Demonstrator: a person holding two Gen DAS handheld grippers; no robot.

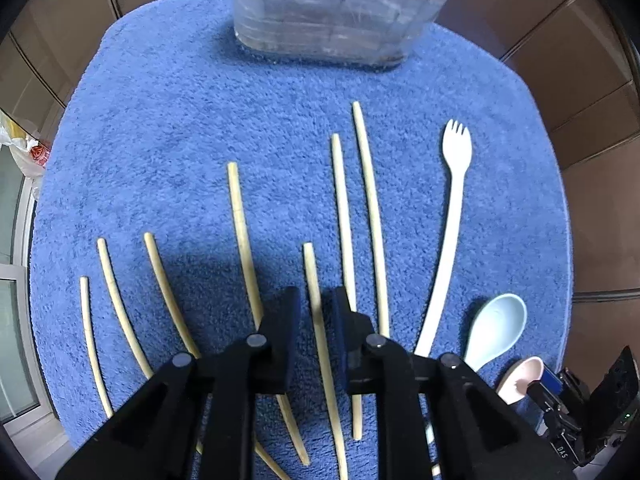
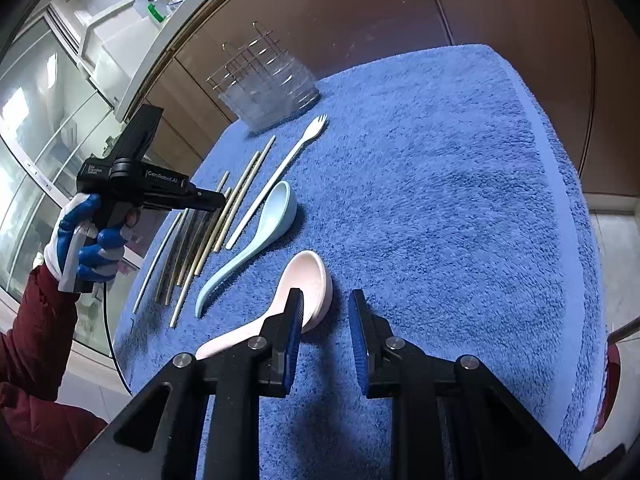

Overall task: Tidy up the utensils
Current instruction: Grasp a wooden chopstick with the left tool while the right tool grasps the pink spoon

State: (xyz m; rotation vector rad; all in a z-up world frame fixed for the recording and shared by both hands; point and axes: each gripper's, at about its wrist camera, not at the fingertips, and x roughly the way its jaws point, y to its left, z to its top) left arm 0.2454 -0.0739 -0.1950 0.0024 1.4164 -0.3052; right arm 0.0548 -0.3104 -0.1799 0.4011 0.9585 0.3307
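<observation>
I am at the pickup step. My left gripper (image 1: 316,308) straddles one chopstick (image 1: 320,344) on the mat (image 1: 160,140), jaws narrowed, contact unclear. My right gripper (image 2: 325,312), jaws apart, has the pink spoon (image 2: 308,280) beside its left finger. Next: pinch firmly, lift, carry to the holder (image 1: 336,12).

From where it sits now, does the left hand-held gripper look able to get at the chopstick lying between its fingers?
Probably yes. The left hand-held gripper already straddles that chopstick, nothing lies over it, and its neighbours stay outside the fingers.
</observation>
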